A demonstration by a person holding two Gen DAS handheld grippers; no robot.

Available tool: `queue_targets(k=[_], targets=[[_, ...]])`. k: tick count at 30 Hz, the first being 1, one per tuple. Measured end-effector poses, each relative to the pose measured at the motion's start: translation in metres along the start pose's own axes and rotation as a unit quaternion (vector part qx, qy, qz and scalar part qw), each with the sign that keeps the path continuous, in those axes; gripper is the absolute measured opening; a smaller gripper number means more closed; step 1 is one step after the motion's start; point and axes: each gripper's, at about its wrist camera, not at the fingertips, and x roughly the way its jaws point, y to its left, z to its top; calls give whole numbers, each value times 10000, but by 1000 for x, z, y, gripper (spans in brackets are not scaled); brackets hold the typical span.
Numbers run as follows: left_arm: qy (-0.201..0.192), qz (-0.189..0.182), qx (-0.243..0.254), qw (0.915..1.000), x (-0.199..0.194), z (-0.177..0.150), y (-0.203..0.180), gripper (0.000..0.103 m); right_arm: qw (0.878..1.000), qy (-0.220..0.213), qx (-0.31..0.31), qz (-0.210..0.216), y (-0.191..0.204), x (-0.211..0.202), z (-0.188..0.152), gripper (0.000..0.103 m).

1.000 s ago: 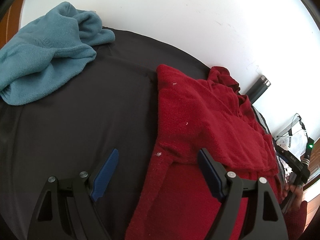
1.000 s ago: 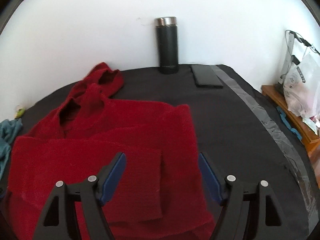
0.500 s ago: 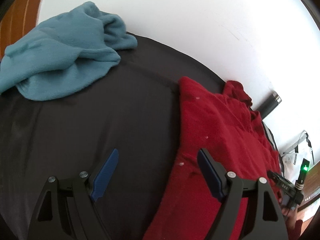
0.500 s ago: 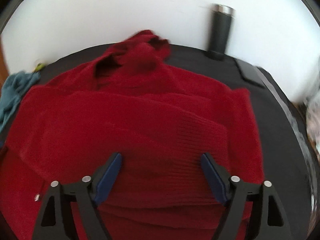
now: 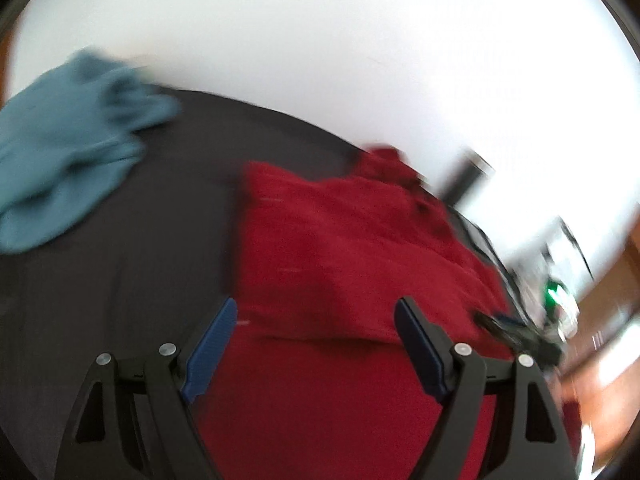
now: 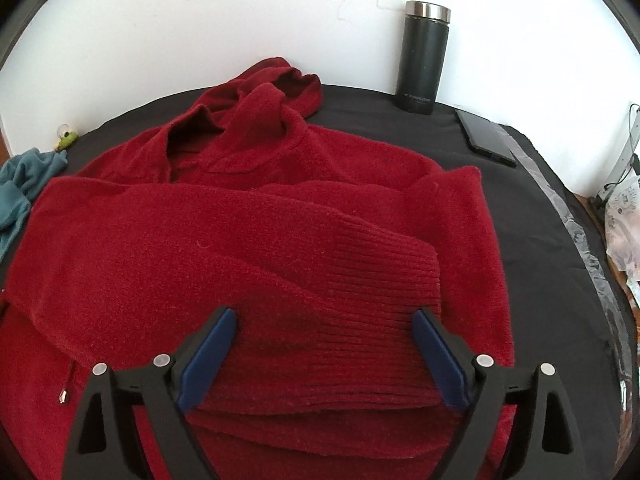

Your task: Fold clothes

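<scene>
The red hoodie (image 6: 256,248) lies spread on the black cloth (image 6: 532,216), its hood (image 6: 264,92) bunched toward the wall and one sleeve laid across the chest so that the ribbed cuff (image 6: 384,280) ends near the hoodie's right edge. The right gripper (image 6: 324,354) hangs over that cuff with its jaws wide and nothing between them; the left gripper (image 5: 316,346), seen through motion blur, is likewise wide and empty, over the hoodie's left side near its edge. Beyond the hoodie's left edge a blue garment (image 5: 68,148) sits heaped on the cloth; behind the hoodie's right shoulder a flask (image 6: 424,56) stands upright against the wall with a phone (image 6: 484,138) flat just beside it. The sleeve fold looks done on at least one side, so the step in hand seems to be a reach for the next fold. That likely calls for both grippers to drop to the hem nearest the cameras, pinch it, and carry it up toward the hood without dragging the crossed sleeve loose.
</scene>
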Motion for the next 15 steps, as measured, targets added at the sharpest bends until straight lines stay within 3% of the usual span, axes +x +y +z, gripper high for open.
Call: queue_targets(k=[4, 8, 15], targets=[[491, -153, 626, 9967, 36, 2, -42, 84, 9999, 8, 8, 113, -1, 0, -1, 98], [1034, 592, 465, 9918, 85, 4, -30, 84, 9998, 8, 16, 213, -1, -1, -1, 102], [876, 961, 555, 9900, 75, 2, -6, 83, 9998, 13, -25, 212, -1, -2, -1, 102]])
